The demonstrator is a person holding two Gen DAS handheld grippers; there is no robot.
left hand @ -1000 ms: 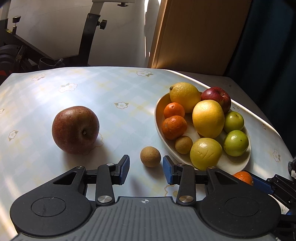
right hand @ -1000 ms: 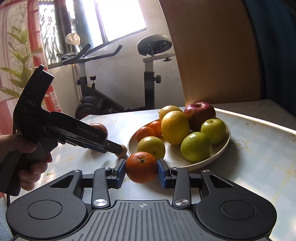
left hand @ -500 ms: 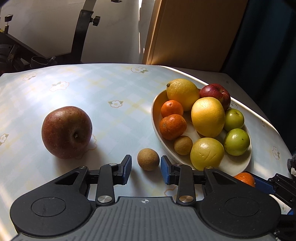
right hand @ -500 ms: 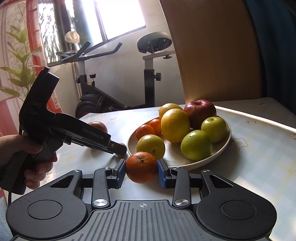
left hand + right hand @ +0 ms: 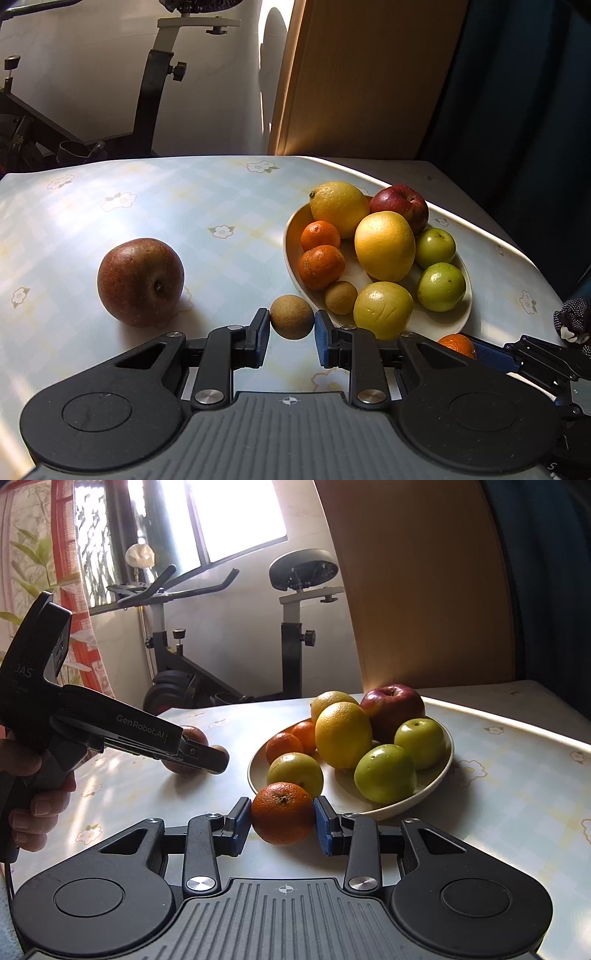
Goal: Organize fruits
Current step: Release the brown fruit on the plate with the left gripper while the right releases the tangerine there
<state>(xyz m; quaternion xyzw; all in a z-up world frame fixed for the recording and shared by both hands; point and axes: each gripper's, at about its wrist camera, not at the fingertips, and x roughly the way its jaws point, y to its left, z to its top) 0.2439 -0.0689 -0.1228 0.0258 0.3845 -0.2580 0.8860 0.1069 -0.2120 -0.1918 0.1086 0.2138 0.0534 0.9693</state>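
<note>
Now you hold a fruit in each gripper, both just beside the bowl.

Your left gripper [image 5: 291, 328] has its blue pads closed on the small round brown fruit [image 5: 291, 316], lifted near the rim of the cream oval bowl [image 5: 463, 321]; its jaws have just been closing onto it. Your right gripper [image 5: 283, 818] is clamped on the bright orange tangerine [image 5: 283, 812] at the bowl's near edge. The bowl carries yellow citrus, green apples, tangerines and a red apple. A dark red apple [image 5: 140, 282] sits alone on the pale blue flowered tablecloth [image 5: 184, 206], well apart from the bowl.
</note>
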